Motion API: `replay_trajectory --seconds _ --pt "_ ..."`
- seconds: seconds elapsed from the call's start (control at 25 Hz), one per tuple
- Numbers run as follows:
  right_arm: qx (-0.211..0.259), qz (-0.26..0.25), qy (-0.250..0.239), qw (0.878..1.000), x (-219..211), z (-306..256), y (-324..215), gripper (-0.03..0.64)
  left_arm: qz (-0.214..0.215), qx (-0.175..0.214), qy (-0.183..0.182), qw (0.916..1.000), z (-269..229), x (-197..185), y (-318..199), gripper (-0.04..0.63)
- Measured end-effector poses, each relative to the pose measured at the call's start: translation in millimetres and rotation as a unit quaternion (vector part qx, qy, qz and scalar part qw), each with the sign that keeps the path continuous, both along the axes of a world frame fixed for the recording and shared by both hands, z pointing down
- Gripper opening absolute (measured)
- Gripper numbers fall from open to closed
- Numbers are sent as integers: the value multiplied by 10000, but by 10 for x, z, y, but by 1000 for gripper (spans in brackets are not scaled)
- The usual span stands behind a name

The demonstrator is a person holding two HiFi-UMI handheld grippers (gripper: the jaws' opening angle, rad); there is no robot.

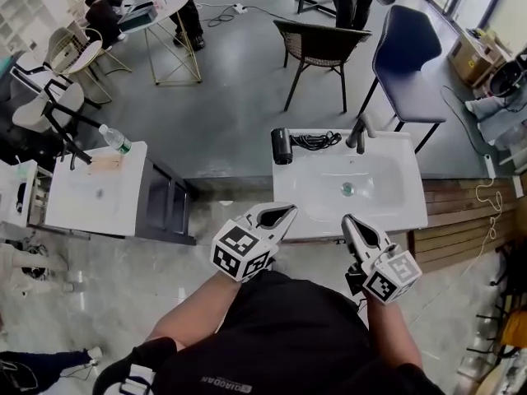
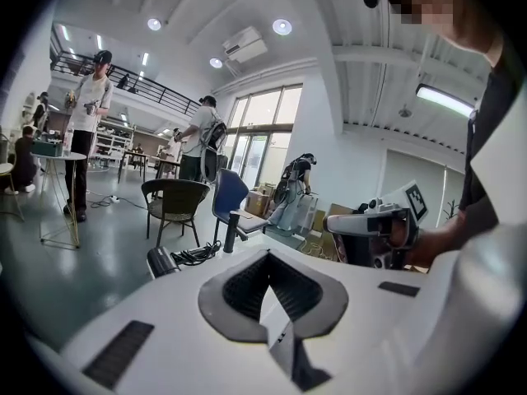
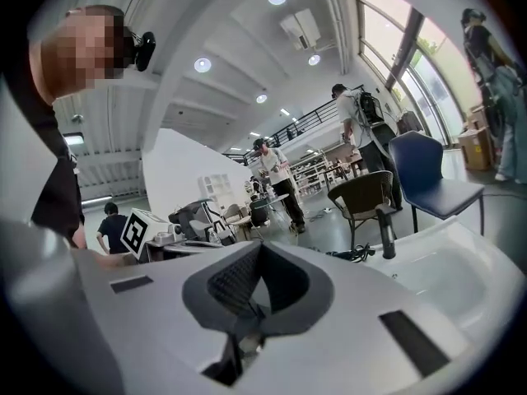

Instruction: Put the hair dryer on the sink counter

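Observation:
The black hair dryer lies at the back left corner of the white sink counter, its coiled cord beside it toward the dark faucet. Both grippers hover at the counter's front edge, away from the dryer. My left gripper is shut and holds nothing. My right gripper is shut and holds nothing too. In the left gripper view the hair dryer and faucet lie beyond my shut left gripper. The right gripper view shows my right gripper with the faucet ahead to the right.
A wicker chair and a blue chair stand behind the sink. A white cabinet with a water bottle is to the left. A round table and people are farther back.

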State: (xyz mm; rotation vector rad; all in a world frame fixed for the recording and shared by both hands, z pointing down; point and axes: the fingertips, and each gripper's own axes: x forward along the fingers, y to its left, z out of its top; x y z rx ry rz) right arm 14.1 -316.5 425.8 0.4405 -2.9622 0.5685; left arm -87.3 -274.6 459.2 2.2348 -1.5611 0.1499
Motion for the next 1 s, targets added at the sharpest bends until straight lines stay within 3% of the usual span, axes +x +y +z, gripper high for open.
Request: replay_trajectory --seconds 0.52,0.76,1.0 --pt "-29 -508 83 9987 857 135 341 5 -790 -188 -35 9967 47 861 617 0" --pt "42 -699 117 9975 955 217 417 5 -1006 -364 -127 9942 146 1030 872 0" --pt "112 -638 118 9978 941 154 491 5 -875 -376 -184 9953 122 978 853 0"
